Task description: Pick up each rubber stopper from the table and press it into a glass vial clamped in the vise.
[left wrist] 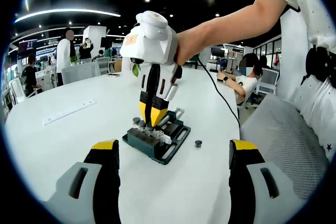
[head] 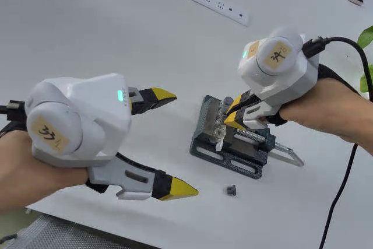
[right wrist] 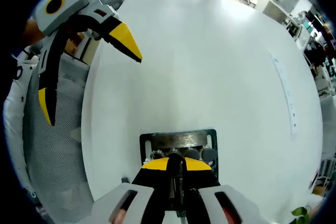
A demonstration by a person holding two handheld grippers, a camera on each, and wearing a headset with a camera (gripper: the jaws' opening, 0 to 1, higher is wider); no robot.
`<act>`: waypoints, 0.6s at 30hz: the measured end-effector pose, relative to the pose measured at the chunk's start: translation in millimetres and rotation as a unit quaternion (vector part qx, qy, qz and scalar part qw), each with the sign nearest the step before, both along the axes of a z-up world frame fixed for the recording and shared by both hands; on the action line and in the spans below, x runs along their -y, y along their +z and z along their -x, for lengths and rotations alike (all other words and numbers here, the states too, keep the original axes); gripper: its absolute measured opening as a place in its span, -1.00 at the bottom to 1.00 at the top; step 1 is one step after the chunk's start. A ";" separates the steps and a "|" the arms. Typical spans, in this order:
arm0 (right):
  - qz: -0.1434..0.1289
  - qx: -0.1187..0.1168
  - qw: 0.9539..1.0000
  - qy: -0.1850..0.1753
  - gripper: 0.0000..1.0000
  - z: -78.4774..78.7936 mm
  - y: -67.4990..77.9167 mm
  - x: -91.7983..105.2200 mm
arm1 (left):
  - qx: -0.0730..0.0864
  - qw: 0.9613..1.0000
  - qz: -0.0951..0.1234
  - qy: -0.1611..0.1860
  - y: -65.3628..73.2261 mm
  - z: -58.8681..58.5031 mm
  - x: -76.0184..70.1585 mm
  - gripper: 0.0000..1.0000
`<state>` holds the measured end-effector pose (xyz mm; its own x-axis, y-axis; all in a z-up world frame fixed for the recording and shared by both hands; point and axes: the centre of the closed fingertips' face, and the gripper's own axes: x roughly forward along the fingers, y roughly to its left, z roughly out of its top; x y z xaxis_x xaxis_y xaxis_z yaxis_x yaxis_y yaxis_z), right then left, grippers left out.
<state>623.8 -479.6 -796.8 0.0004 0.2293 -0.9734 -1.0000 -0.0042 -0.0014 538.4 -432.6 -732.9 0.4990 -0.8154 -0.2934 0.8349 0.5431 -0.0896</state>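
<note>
While right tongs (head: 231, 119) are pressed together over vise (head: 230, 157), left tongs (head: 185, 143) are spread, empty. Stopper (head: 231, 190) on counter (head: 116, 39) judged light, rubbery; best pinched across sides.

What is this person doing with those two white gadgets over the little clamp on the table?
A person holds a gripper in each hand at a white table. The right gripper, jaws shut, points down onto the clear glass vials clamped in the dark green metal vise. The left gripper hovers off to the side, jaws open and empty. One small dark rubber stopper lies on the table beside the vise.
</note>
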 end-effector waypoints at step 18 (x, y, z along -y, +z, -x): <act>-0.102 0.008 0.993 -0.054 -0.69 4.9 36.5 4.6 | -0.002 1.000 -0.014 -0.011 1.9 3.2 5.8 0.67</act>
<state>618.9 -484.2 -760.4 0.0507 0.4202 -0.9060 -0.9944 0.1053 -0.0068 535.2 -438.4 -731.0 0.4808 -0.8170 -0.3183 0.8459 0.5278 -0.0770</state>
